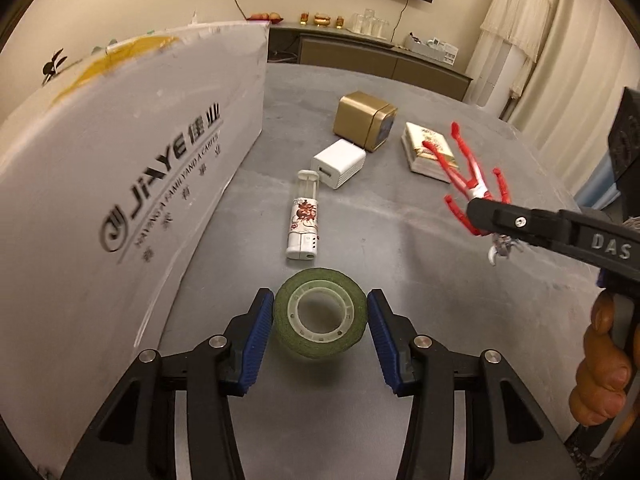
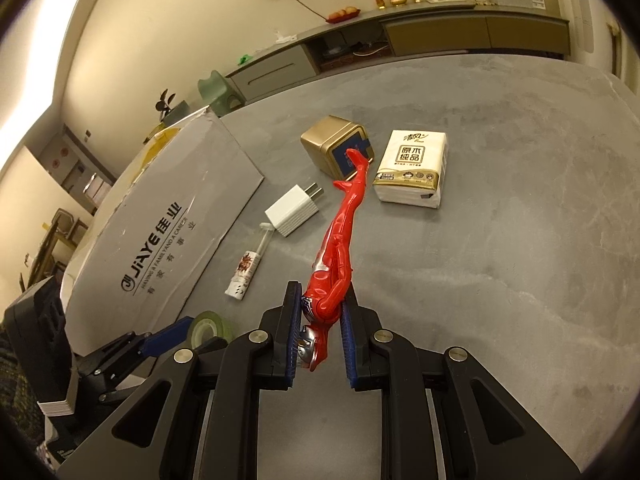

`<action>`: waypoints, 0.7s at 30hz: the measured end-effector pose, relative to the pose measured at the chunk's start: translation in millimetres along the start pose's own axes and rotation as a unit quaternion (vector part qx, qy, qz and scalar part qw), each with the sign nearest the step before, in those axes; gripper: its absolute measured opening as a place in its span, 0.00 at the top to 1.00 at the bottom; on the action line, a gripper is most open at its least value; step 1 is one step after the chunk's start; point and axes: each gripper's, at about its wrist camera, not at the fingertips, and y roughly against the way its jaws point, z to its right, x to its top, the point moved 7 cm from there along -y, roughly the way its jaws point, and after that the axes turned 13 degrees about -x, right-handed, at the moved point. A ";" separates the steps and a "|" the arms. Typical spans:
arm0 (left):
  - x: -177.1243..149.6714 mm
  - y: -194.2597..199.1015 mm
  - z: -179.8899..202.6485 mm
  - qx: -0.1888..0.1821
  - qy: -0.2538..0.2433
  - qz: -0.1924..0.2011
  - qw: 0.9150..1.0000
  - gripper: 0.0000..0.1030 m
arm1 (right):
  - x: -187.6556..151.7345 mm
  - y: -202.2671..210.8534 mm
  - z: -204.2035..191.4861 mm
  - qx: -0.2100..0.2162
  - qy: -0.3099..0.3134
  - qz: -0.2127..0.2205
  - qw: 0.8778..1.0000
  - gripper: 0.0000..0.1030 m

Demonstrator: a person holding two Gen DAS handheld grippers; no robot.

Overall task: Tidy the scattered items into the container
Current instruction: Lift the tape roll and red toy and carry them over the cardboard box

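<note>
A matte grey table (image 1: 400, 280) with a mottled, stone-like surface carries scattered items beside a large white box (image 1: 120, 184) with smooth printed walls. The left claw (image 1: 320, 328), black with ribbed blue pads (image 1: 258, 344), stands open around a green tape roll (image 1: 320, 312) lying flat, its clear plastic core showing; whether the pads touch it cannot be told. The right claw (image 2: 320, 336) is closed on a glossy red and silver plastic figure (image 2: 340, 248), gripped near the head and held above the table with its legs stretched forward. On the table beyond lie a slim white lighter (image 1: 303, 220) with a red pattern, a ridged white charger cube (image 1: 339, 163), a shiny gold tin (image 1: 365, 125) on its side, and a soft rectangular tissue pack (image 2: 412, 166).
</note>
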 end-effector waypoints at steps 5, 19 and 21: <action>-2.7 14.3 9.6 0.003 -0.014 0.009 1.000 0.52 | -5.5 9.1 -4.7 0.004 0.004 0.003 1.000 0.81; -10.8 36.8 23.4 -0.004 -0.022 0.020 1.000 0.52 | -25.1 29.7 -12.3 -0.005 0.019 0.013 1.000 0.81; -11.2 40.3 24.9 -0.006 -0.022 0.022 0.999 0.52 | -26.0 33.0 -13.7 -0.005 0.022 0.015 1.000 0.81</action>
